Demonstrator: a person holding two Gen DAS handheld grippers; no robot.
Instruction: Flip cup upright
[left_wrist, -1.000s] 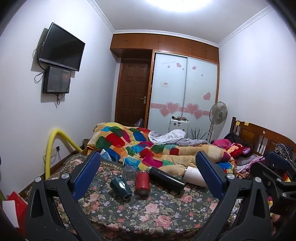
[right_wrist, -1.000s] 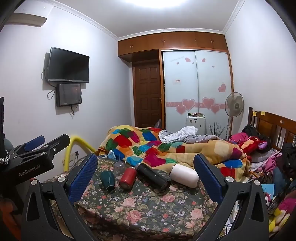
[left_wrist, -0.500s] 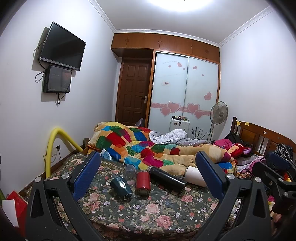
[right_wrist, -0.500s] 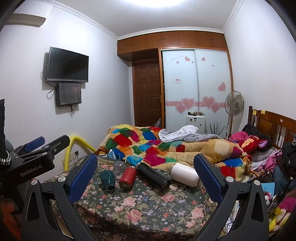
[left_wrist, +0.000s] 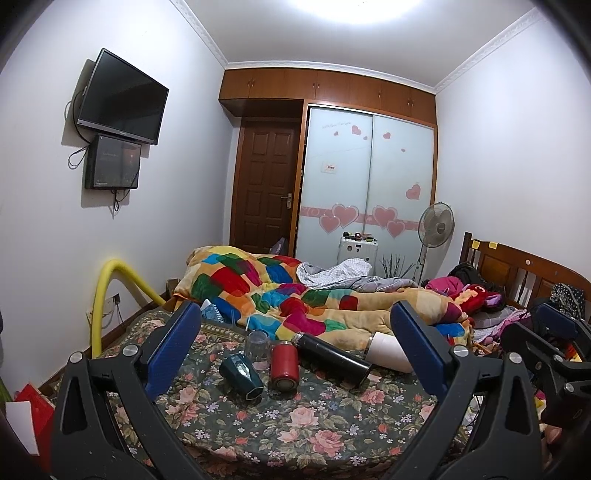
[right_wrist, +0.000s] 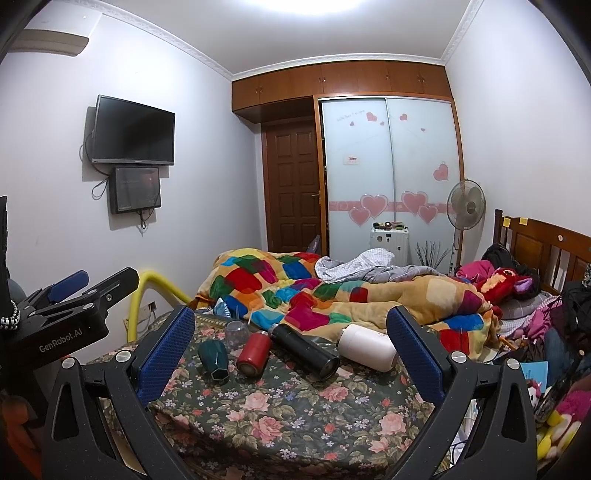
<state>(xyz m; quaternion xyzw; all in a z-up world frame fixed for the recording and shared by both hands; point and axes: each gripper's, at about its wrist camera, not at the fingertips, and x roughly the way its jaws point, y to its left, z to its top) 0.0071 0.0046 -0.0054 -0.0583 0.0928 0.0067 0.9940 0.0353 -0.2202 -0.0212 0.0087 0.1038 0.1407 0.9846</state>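
Several cups lie on a floral bedspread (left_wrist: 295, 417). A dark green faceted cup (left_wrist: 241, 376) (right_wrist: 214, 359), a red cup (left_wrist: 284, 365) (right_wrist: 254, 351), a black flask (left_wrist: 332, 355) (right_wrist: 304, 350) and a white cup (left_wrist: 389, 356) (right_wrist: 367, 347) all lie on their sides. A clear glass (left_wrist: 257, 343) (right_wrist: 236, 332) stands mouth down behind them. My left gripper (left_wrist: 295, 354) is open and empty, well short of the cups. My right gripper (right_wrist: 291, 350) is open and empty too, also back from them.
A colourful patchwork quilt (left_wrist: 295, 295) is bunched up behind the cups. A yellow padded rail (left_wrist: 107, 295) stands at the bed's left. The wooden headboard (right_wrist: 543, 251) and heaped clothes and toys are on the right. The left gripper's body (right_wrist: 66, 317) shows in the right wrist view.
Both views have shifted only slightly; the cups lie as before and both grippers stay open.
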